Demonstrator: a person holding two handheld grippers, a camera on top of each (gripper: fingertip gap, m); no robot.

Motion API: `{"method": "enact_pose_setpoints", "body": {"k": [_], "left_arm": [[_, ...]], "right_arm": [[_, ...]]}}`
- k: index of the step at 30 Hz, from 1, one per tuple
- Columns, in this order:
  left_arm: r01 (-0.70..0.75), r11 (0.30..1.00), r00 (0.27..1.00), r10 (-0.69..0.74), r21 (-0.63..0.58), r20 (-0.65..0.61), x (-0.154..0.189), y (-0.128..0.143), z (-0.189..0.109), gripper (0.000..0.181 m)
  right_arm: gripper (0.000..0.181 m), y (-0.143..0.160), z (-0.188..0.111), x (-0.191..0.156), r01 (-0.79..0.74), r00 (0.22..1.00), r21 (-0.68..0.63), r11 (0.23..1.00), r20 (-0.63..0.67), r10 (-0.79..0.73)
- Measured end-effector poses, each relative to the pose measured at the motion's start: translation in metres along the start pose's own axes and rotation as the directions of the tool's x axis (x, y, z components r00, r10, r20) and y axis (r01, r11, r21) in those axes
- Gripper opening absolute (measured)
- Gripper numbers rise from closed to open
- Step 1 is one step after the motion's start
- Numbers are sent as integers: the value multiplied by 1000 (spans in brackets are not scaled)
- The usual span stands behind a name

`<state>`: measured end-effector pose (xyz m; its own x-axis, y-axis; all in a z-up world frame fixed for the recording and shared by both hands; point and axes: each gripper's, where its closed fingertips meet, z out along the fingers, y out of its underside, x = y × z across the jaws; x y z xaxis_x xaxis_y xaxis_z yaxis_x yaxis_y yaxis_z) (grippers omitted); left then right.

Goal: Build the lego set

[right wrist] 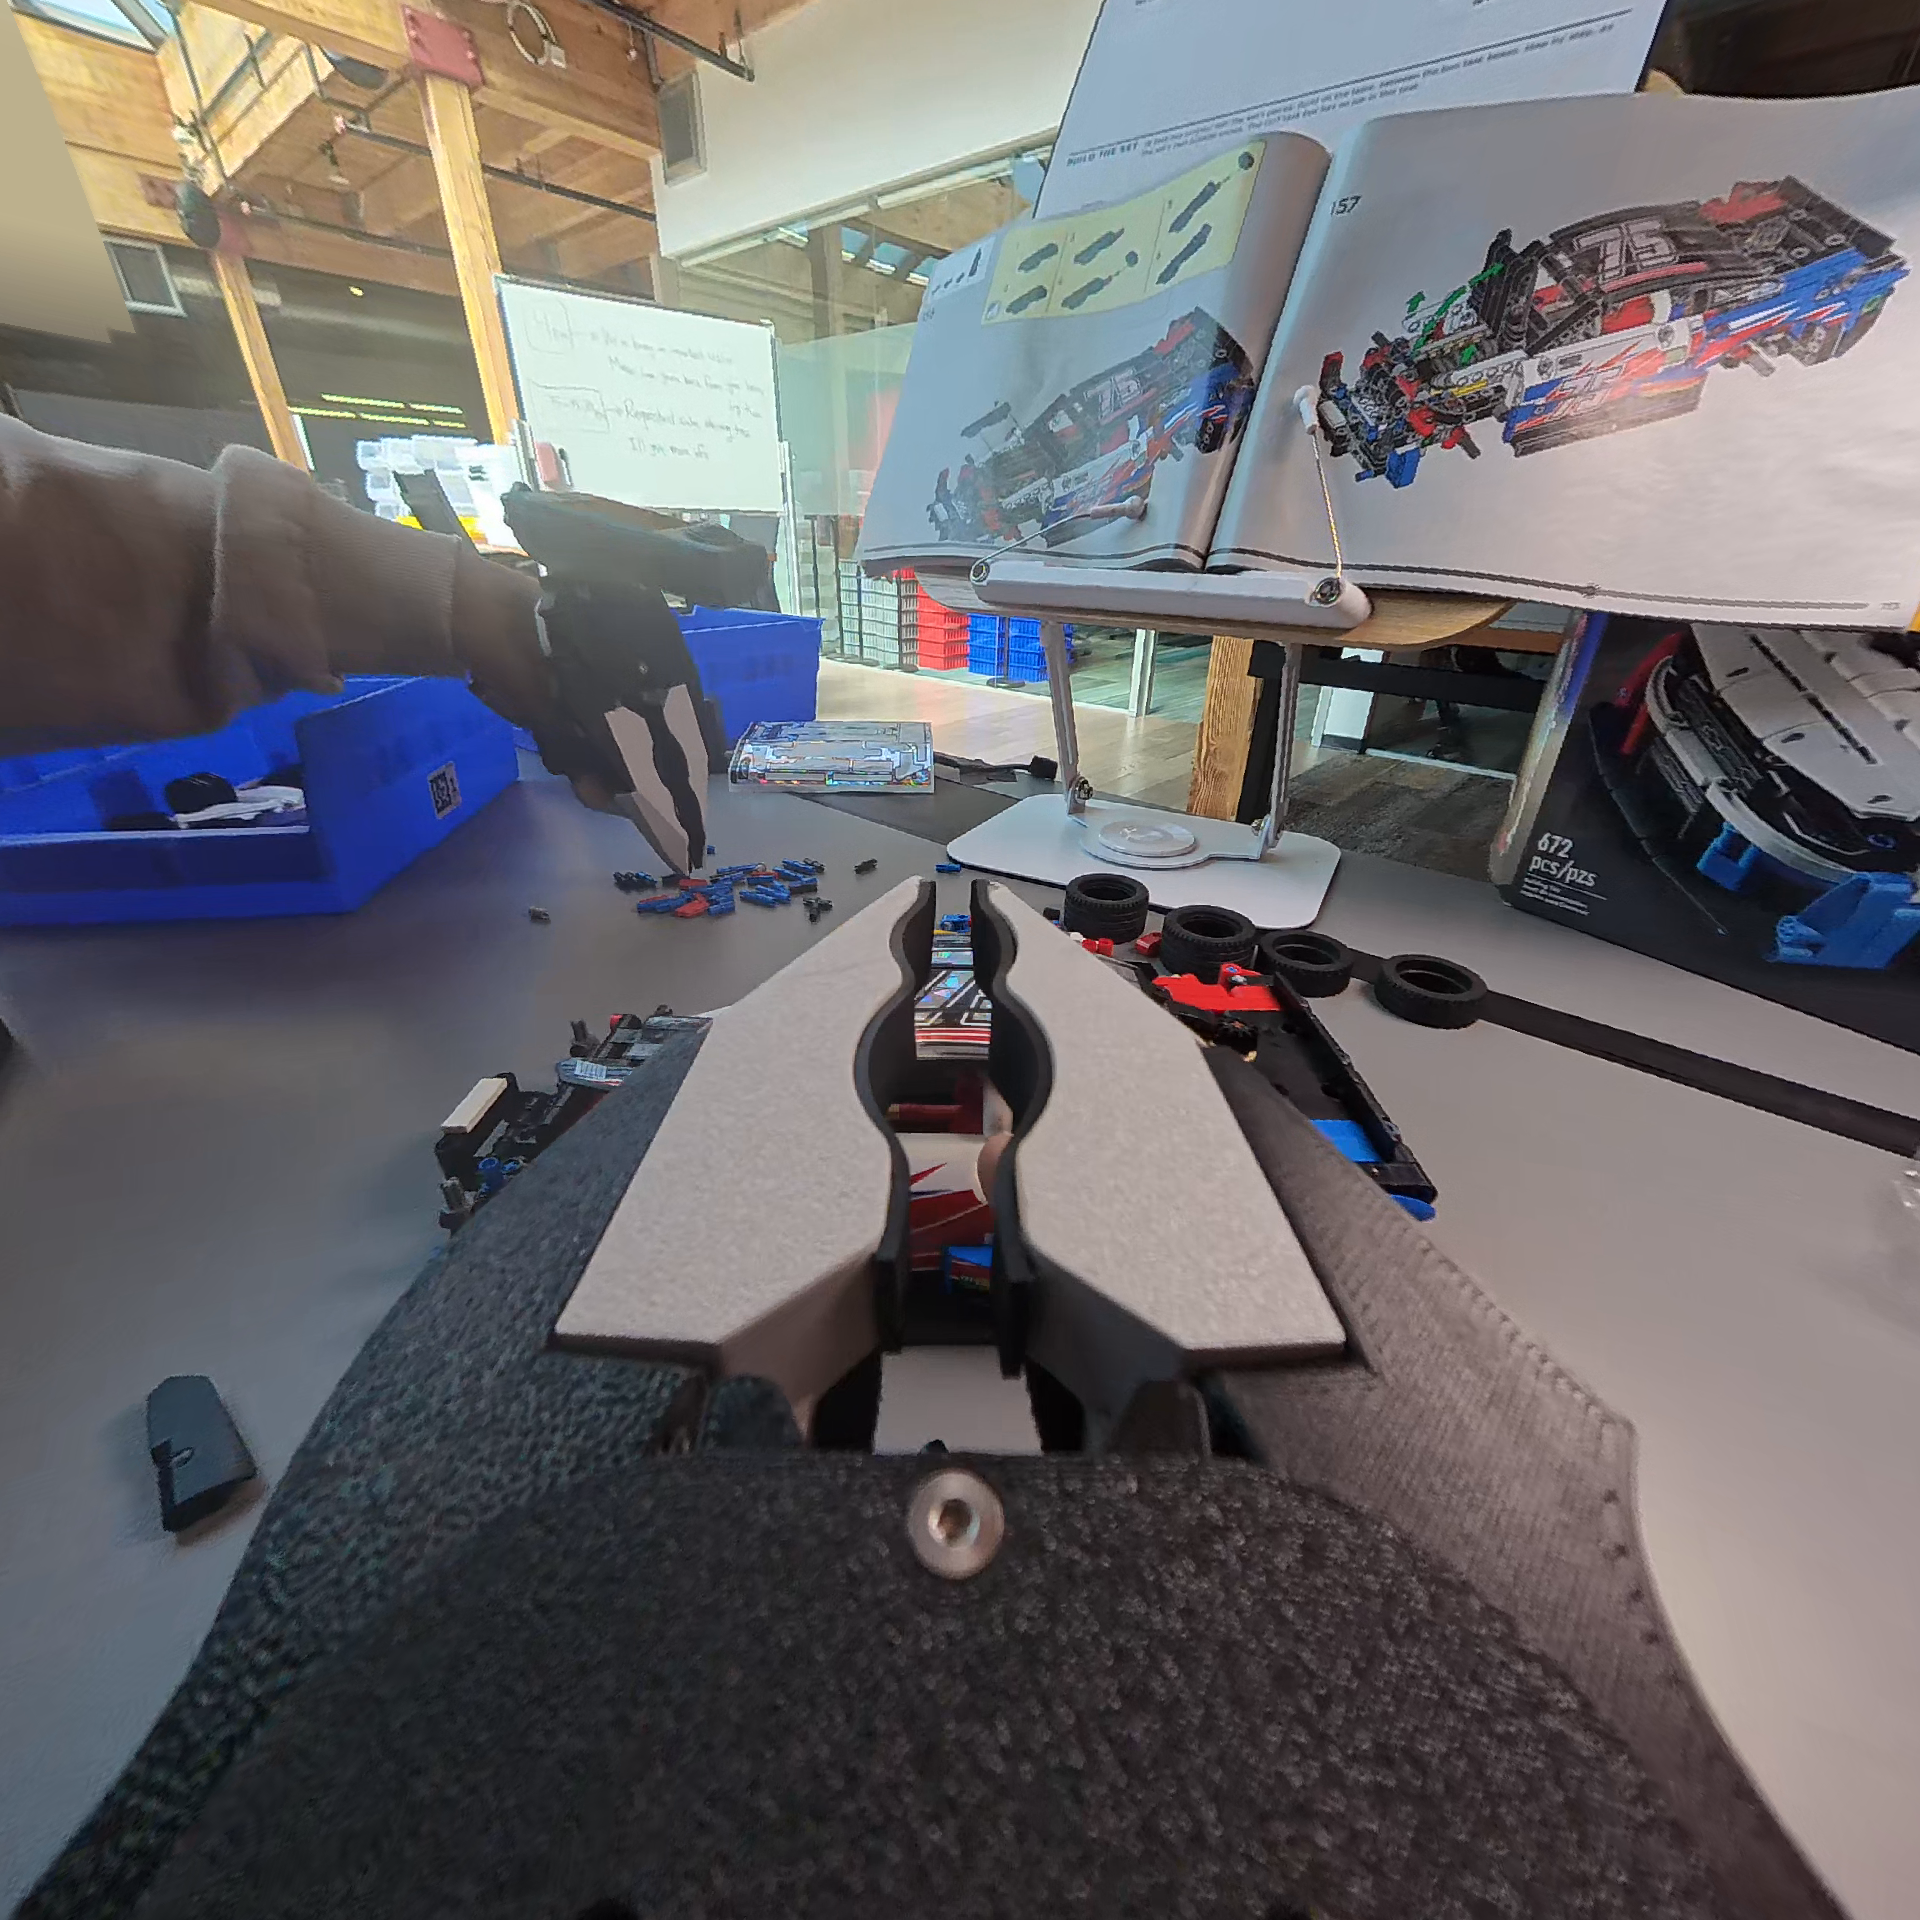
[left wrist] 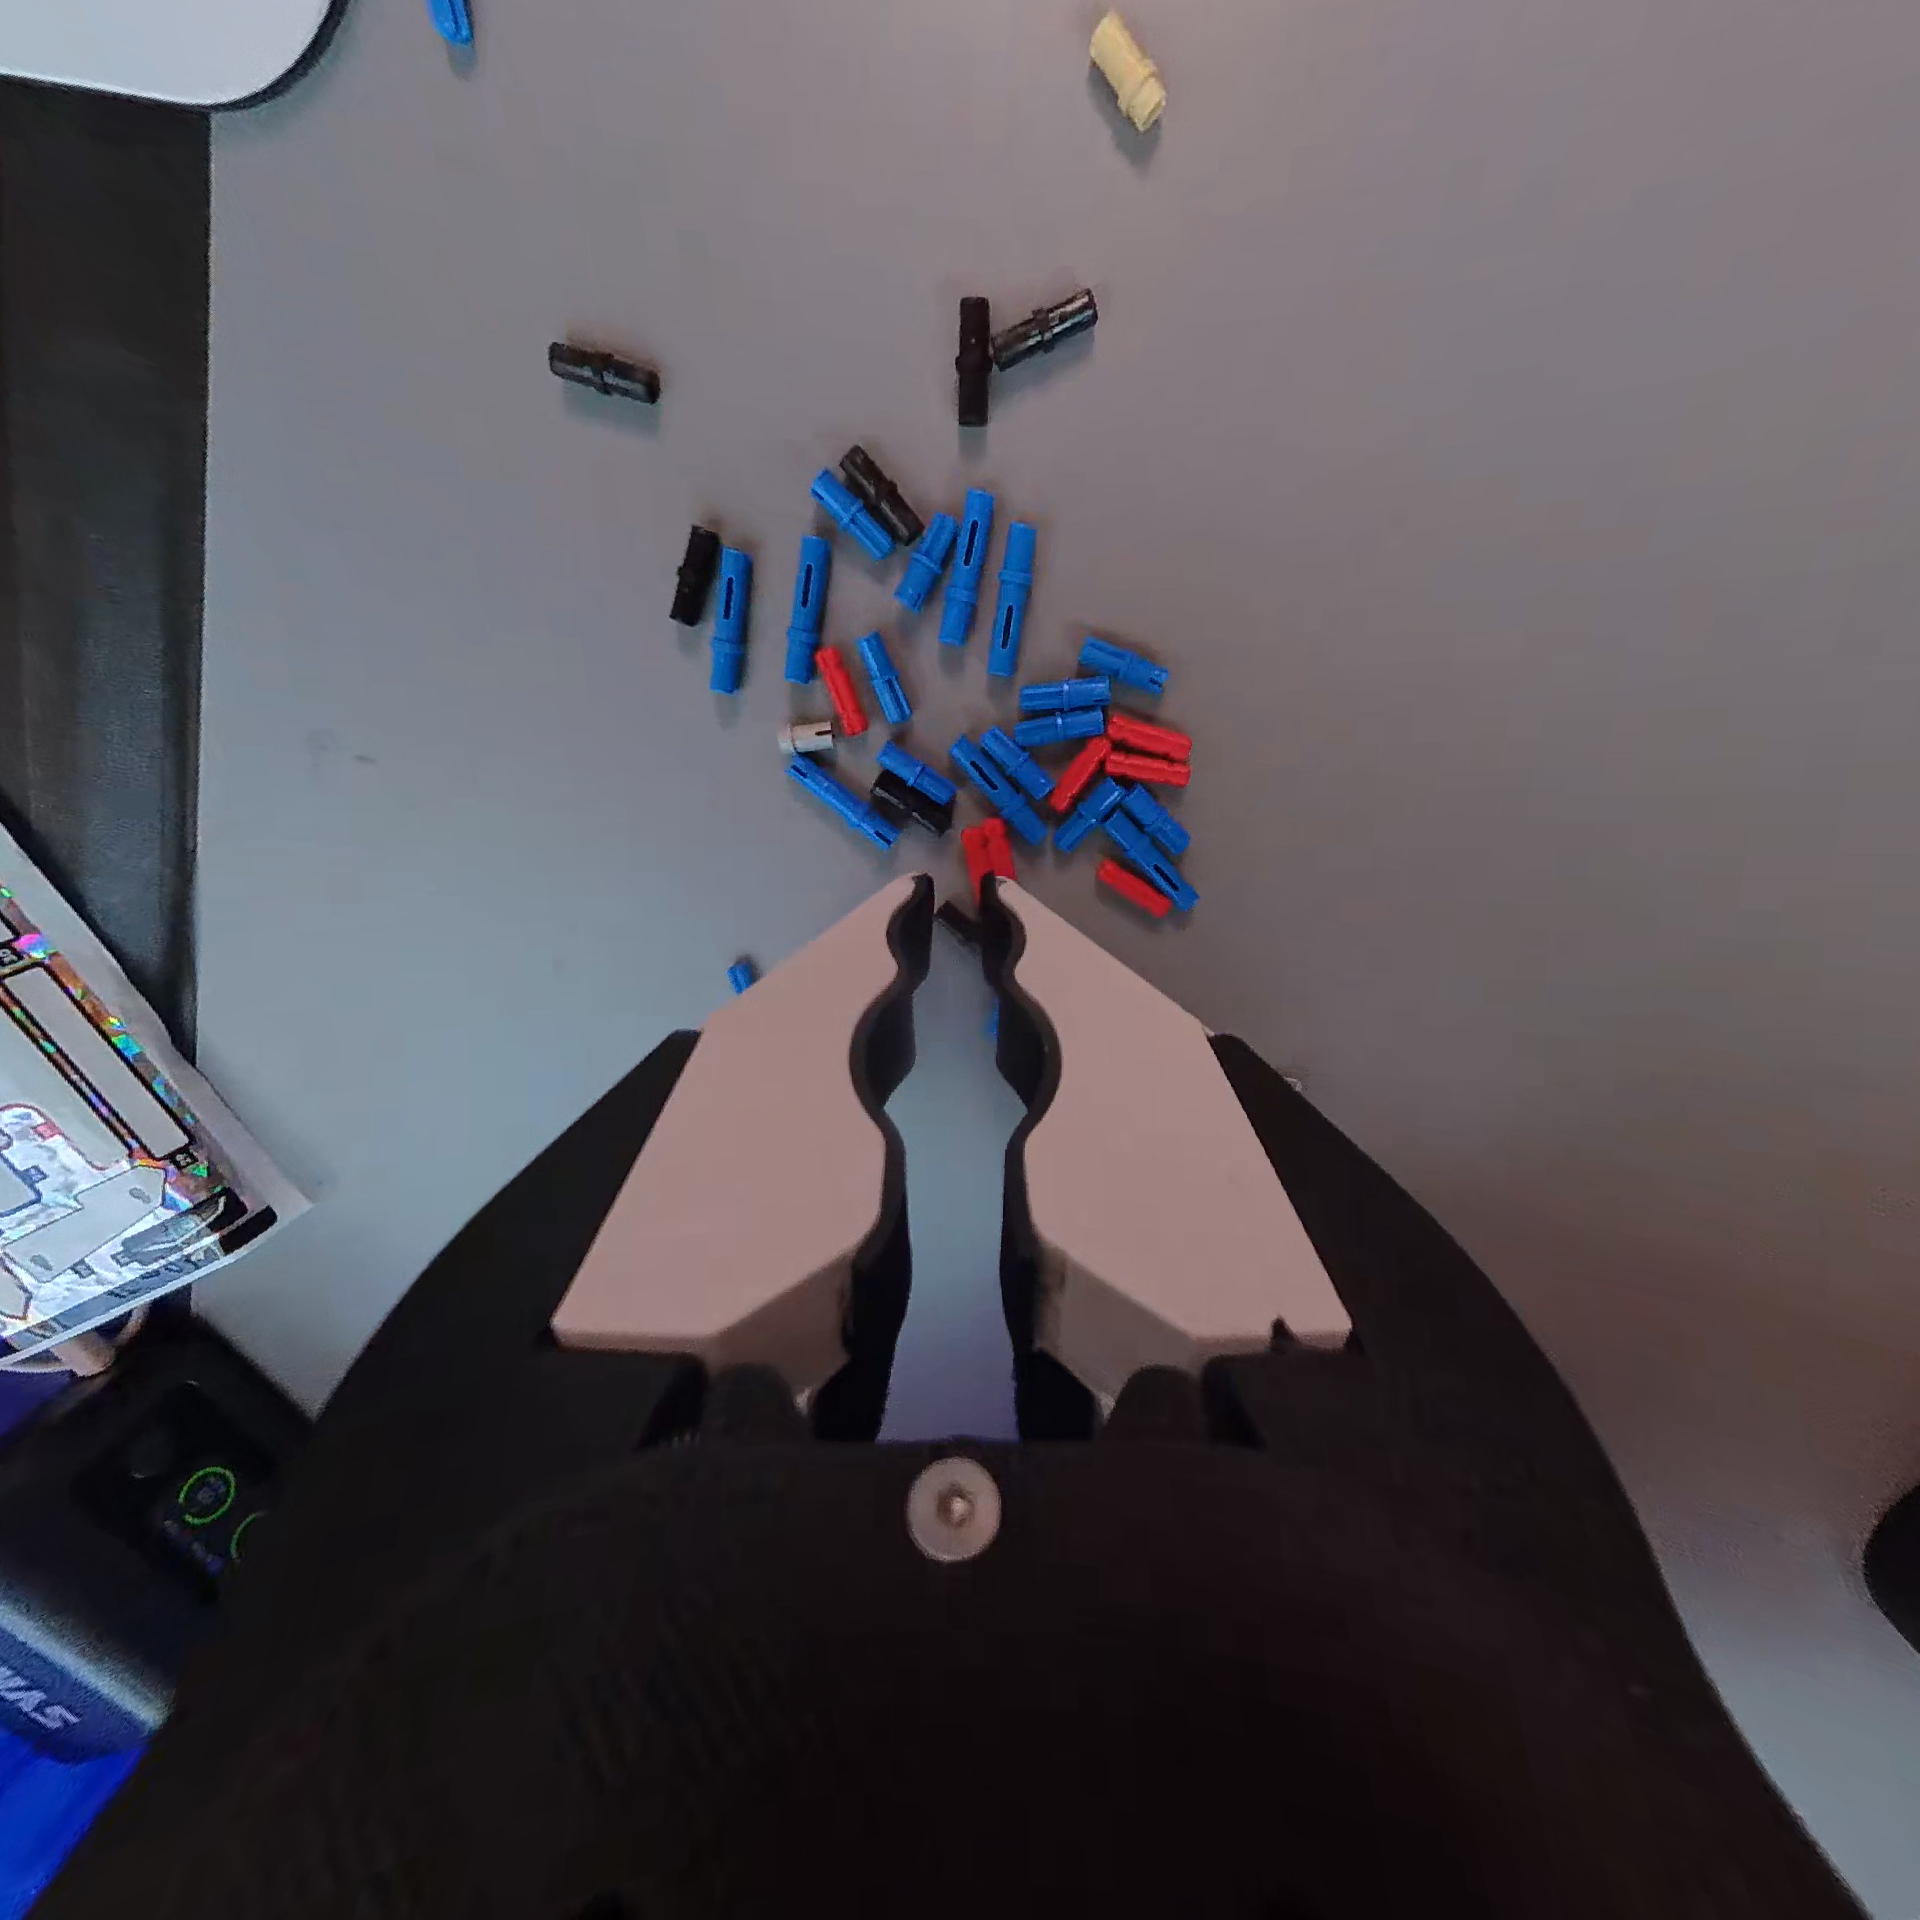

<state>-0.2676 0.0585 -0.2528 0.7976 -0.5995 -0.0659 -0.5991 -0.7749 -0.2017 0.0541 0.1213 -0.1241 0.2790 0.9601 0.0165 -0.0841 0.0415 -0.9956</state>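
Observation:
A loose pile of blue, red and black Lego pins (left wrist: 977, 707) lies on the grey table; it also shows in the right wrist view (right wrist: 727, 888). My left gripper (left wrist: 958, 891) points down at the pile's near edge, its jaws almost together around a small black pin (left wrist: 954, 920). A red pin (left wrist: 985, 847) touches the right tip. It also shows in the right wrist view (right wrist: 686, 857). My right gripper (right wrist: 953, 891) lies over the partly built Lego car (right wrist: 1299, 1049), jaws narrowly apart with the car's stickered panels between them.
Several black tyres (right wrist: 1205, 935) sit beyond the car. An open instruction book (right wrist: 1455, 364) rests on a white stand (right wrist: 1143, 842), with the set's box (right wrist: 1714, 790) at right. A blue bin (right wrist: 260, 810) stands at left. A black piece (right wrist: 197, 1449) and a beige pin (left wrist: 1127, 73) lie loose. About 35 cm separates my left fingertips from my right.

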Motion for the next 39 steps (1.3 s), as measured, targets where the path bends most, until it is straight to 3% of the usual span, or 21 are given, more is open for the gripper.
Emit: {"method": "enact_pose_setpoints", "body": {"k": [18, 24, 26, 29, 34, 39], "left_arm": [[14, 1000, 1000, -14, 6, -27, 3, 4, 4, 9], [15, 1000, 999, -15, 14, -46, 4, 3, 5, 2], [30, 998, 998, -27, 48, -63, 6, 1, 1, 1], [23, 986, 998, -14, 166, -55, 11, -15, -27, 1], [-105, 901, 992, 122, 422, -14, 77, -65, -92, 1], [-202, 728, 971, 234, 655, 39, 178, -109, -114, 1]], "right_arm": [[5, 3, 0, -2, 3, 1000, -16, 1000, 15, -3], [5, 2, -1, -2, 5, 1000, -16, 1000, 19, -5], [5, 0, -1, -3, 10, 1000, -13, 1000, 20, -9], [5, -2, -3, -3, 15, 1000, -6, 1000, 22, -15], [5, -9, -5, -14, 35, 997, 13, 999, 75, -36], [5, -8, -7, -77, -43, 925, -51, 998, 374, 59]]}}
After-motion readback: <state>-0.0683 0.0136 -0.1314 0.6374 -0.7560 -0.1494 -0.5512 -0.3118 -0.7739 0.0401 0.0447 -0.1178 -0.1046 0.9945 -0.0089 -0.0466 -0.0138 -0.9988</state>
